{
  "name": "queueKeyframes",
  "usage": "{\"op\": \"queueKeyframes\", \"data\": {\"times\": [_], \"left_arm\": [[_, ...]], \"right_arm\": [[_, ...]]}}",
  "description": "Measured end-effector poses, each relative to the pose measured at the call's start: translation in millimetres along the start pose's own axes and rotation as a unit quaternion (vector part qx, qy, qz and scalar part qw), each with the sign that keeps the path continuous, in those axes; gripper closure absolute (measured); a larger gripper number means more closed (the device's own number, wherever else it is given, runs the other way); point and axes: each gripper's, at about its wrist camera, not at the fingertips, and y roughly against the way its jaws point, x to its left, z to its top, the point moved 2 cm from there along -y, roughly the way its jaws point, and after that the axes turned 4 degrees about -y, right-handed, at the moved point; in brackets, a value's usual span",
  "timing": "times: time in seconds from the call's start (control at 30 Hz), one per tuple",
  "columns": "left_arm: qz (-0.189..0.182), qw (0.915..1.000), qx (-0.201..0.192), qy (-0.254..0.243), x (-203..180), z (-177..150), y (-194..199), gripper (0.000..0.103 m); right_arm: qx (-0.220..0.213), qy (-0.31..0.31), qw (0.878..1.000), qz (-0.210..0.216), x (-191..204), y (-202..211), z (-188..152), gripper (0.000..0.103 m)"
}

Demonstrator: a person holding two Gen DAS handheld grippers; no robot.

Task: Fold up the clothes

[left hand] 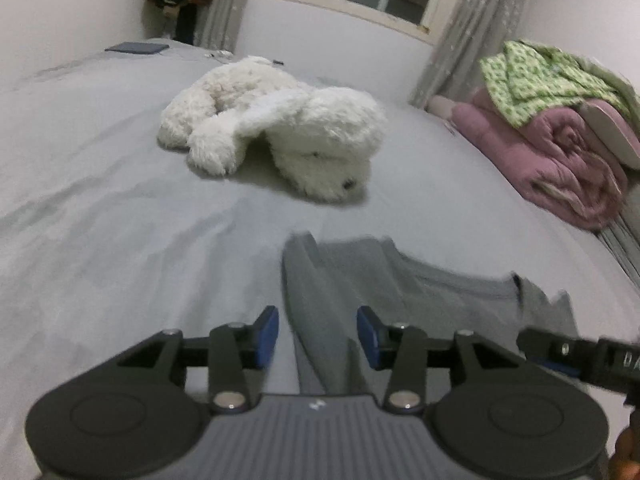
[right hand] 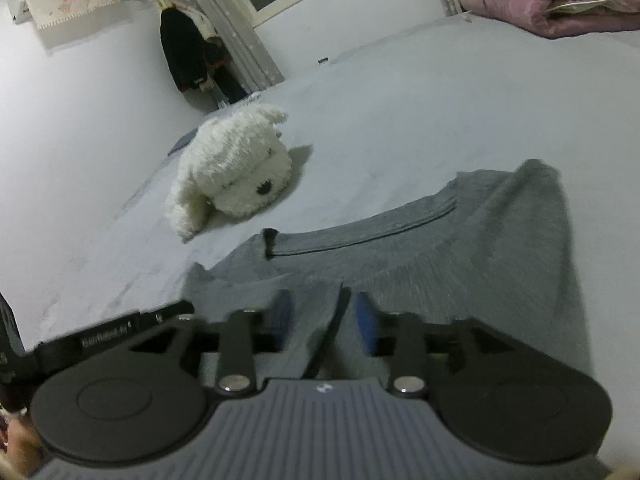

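Observation:
A grey shirt point(left hand: 360, 280) lies flat on the light grey bed sheet point(left hand: 120, 200). In the right wrist view the grey shirt point(right hand: 460, 248) shows its collar seam toward the far side. My left gripper point(left hand: 318, 336) is open over the shirt's left edge, nothing between its blue pads point(left hand: 266, 336). My right gripper point(right hand: 324, 318) stands open low over the shirt, with a raised ridge of the fabric between its fingers; blur hides whether the pads touch it. Each gripper shows at the edge of the other's view, close alongside.
A white plush dog point(left hand: 276, 120) lies on the bed beyond the shirt. Rolled pink quilts point(left hand: 560, 152) with a green patterned cloth point(left hand: 536, 76) on top are stacked at the right edge. A window, curtains and a hanging dark coat point(right hand: 188, 48) stand behind.

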Motion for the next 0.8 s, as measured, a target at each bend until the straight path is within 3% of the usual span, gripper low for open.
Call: {"op": "queueKeyframes", "data": {"times": [0.23,0.53,0.8], "left_arm": [[-0.031,0.9985,0.039,-0.021,-14,-38,69,0.053],[-0.067,0.9915,0.095,-0.059,-18,-113,144,0.053],[-0.045,0.9910,0.112,-0.057,-4,-169,208,0.055]], "right_arm": [[0.019,-0.019,0.999,0.026,11,64,-29,0.060],[0.059,-0.021,0.996,0.056,32,127,-90,0.060],[0.106,-0.091,0.983,0.121,34,158,-152,0.060]]}}
